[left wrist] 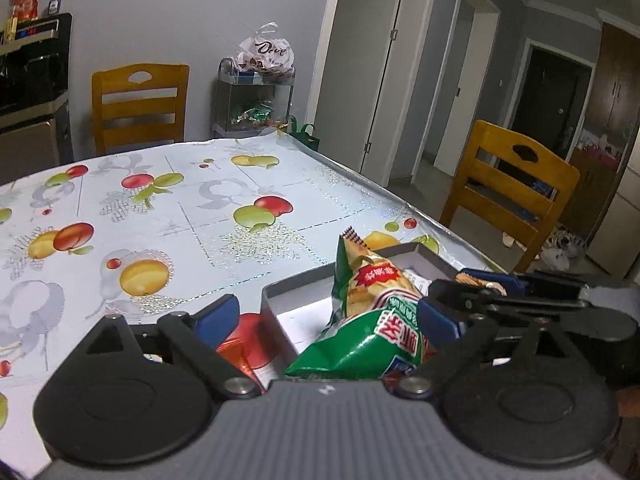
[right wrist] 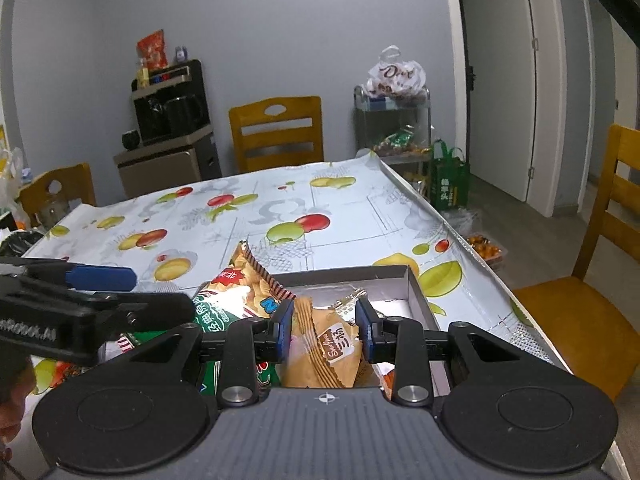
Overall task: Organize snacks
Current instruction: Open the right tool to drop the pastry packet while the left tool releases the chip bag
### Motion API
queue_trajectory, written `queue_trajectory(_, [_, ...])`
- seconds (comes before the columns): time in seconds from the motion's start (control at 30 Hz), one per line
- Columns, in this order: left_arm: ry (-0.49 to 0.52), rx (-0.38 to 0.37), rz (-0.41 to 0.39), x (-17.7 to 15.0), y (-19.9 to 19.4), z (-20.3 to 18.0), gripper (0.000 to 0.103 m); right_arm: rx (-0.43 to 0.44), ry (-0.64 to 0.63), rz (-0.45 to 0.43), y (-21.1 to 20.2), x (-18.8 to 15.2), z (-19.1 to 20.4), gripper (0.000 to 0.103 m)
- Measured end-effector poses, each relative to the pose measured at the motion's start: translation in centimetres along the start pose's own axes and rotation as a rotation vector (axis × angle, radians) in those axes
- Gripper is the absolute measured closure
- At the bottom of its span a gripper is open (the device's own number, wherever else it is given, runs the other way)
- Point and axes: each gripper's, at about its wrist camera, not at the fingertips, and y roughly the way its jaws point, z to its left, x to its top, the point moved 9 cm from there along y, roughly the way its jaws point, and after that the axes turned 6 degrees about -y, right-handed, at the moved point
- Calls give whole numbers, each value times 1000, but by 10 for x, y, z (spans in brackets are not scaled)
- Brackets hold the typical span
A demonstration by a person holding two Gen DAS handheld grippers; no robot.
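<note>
The right gripper (right wrist: 325,330) is clamped on a tan biscuit packet (right wrist: 325,354), holding it over the grey box (right wrist: 418,292) that sits near the table's (left wrist: 160,200) near right corner; the left gripper (left wrist: 326,316) has its jaws spread wide with nothing between its pads, the green chip bag (left wrist: 372,308) lying just ahead of it, propped against the box's left wall. To seat the packet well, it should probably go down into the bare floor of the box toward the right wall and be let go only once it rests there, so it does not slide onto the chip bag. The chip bag crowds the left side, and the left gripper sits close enough to foul the descent. An orange-red packet (left wrist: 244,340) lies on the table just outside the box's left wall, apparently not yet sorted.
</note>
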Motion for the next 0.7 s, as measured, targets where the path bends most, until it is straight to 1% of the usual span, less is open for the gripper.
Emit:
queue_trajectory(0.07, [13, 8, -2, -1, -2, 0, 7, 11, 14, -12, -3, 1, 1, 66])
queue_trajectory(0.1, [17, 9, -3, -2, -4, -1, 7, 15, 17, -17, -4, 2, 1, 61])
queue_trajectory(0.17, [19, 10, -5, -2, -6, -1, 7, 13, 15, -23, -6, 4, 2, 56])
queue_trajectory(0.33, [24, 14, -8, -2, -13, -1, 7, 15, 38, -32, -12, 7, 2, 49])
queue_trajectory(0.5, [30, 19, -10, -3, -24, 1, 7, 20, 34, -50, -24, 10, 5, 39])
queue_trajectory(0.7, [33, 23, -12, -6, -39, 8, 7, 29, 15, -58, -38, 11, 15, 38])
